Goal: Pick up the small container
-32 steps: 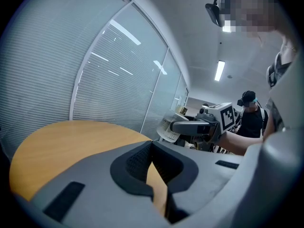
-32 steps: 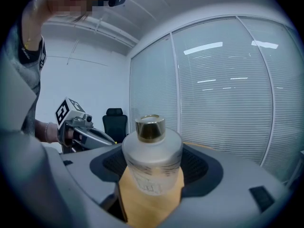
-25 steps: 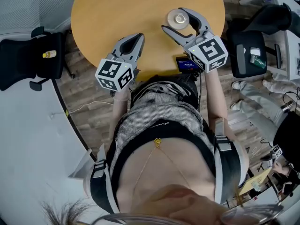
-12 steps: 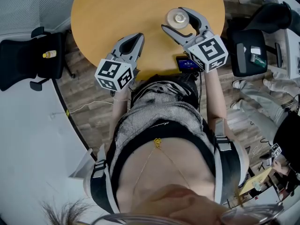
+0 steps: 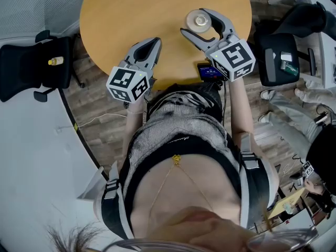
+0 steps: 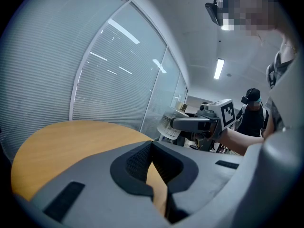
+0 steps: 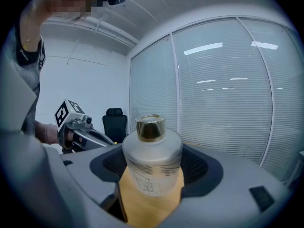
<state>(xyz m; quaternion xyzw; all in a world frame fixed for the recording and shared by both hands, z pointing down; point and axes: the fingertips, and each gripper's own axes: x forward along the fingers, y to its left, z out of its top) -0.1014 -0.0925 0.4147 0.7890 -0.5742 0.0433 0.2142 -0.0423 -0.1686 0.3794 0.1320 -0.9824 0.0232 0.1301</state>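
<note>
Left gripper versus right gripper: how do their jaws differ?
The left gripper has its jaws together, empty; the right gripper has them apart around the frosted bottle. The left gripper sits nearer the edge of the round table, the right gripper farther in. Both hover over it.

Small container: squat round frosted-glass bottle w/ short shiny gold cap. Faint print on its side, too blurred to read. Upright, cap on, base on the round wooden table, toward the table's right side, a bit in from its near edge. It's between the spread jaws of the right gripper, one jaw close on each side; can't tell if the pads touch the glass. From above, only cap & pale shoulder show.
</note>
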